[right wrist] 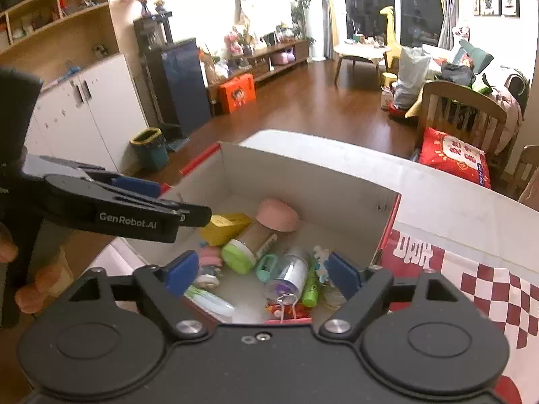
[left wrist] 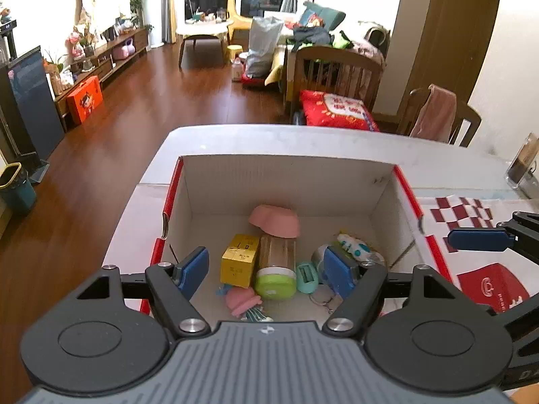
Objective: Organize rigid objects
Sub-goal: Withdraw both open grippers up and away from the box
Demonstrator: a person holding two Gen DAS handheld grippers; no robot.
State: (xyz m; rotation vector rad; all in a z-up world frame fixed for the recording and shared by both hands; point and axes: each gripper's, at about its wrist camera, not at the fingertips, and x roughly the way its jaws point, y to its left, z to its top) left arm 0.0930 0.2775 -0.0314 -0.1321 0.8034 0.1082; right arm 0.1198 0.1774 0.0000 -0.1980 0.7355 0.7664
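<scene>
A white cardboard box with a red rim [left wrist: 286,175] [right wrist: 303,181] stands on the table and holds several small items. Among them are an upturned pink bowl [left wrist: 274,220] [right wrist: 278,213], a yellow carton [left wrist: 240,259], a clear bottle with a green lid [left wrist: 276,264] [right wrist: 247,245], a teal sharpener [left wrist: 306,277] and a clear jar with a purple cap [right wrist: 289,277]. My left gripper [left wrist: 266,269] hangs open above the box with nothing between its pads. My right gripper [right wrist: 262,272] also stands open and empty over the box, and one of its pads [left wrist: 478,239] shows at the right.
The box sits on a white table [left wrist: 235,141], beside a red-and-white checked sheet [left wrist: 465,212] on its right. A clear holder [left wrist: 522,165] stands at the far right. A red cushion [left wrist: 333,109] and wooden chairs lie beyond the table. A person's hand [right wrist: 30,289] grips the left tool.
</scene>
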